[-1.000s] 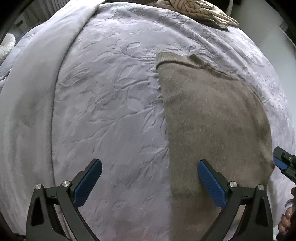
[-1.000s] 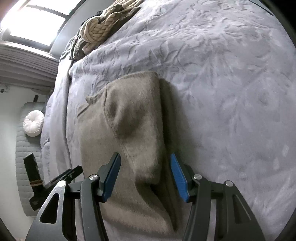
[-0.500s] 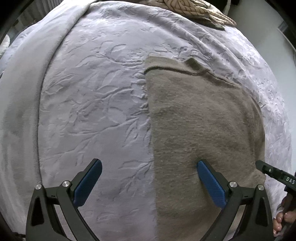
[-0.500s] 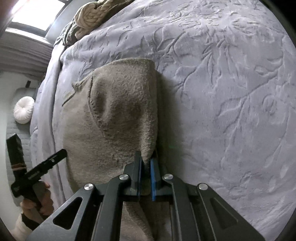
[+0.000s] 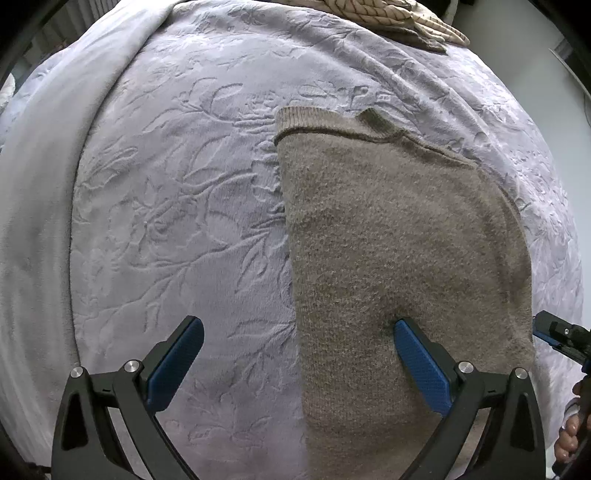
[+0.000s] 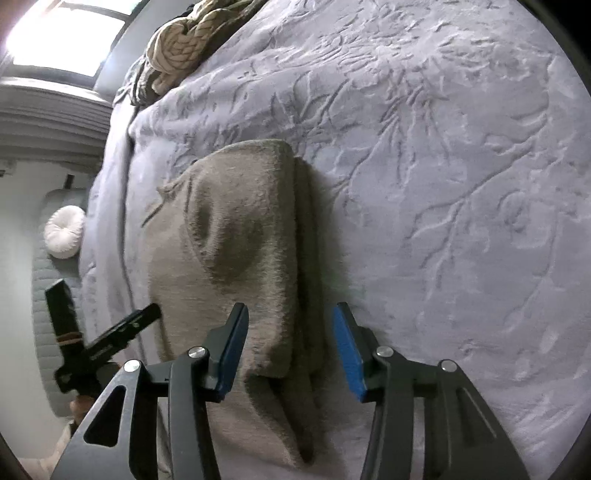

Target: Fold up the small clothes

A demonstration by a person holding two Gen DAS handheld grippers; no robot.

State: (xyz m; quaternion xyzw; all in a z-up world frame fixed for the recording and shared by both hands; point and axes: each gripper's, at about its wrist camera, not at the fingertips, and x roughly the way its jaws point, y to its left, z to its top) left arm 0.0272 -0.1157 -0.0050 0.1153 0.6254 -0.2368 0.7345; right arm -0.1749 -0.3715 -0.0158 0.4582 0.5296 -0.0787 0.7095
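Observation:
A brown-grey knitted garment (image 5: 399,240) lies folded lengthwise on the lilac embossed bedspread (image 5: 177,206). My left gripper (image 5: 295,350) is open; its right finger (image 5: 417,354) rests on the garment and its left finger (image 5: 177,354) is over bare bedspread, straddling the garment's left edge. In the right wrist view the garment (image 6: 240,240) has its folded right edge raised in a ridge. My right gripper (image 6: 290,350) is open, with its fingers on either side of that folded edge. Its tip shows in the left wrist view (image 5: 554,332).
A cream cable-knit item (image 5: 384,14) lies at the far end of the bed, also in the right wrist view (image 6: 181,51). A round white cushion (image 6: 64,236) sits on a grey padded seat beyond the bed's left side. The left gripper shows there (image 6: 110,339).
My right gripper was shut on the garment's folded edge half a second ago and has now opened, letting it go. The left gripper stays open and has shifted slightly toward the garment.

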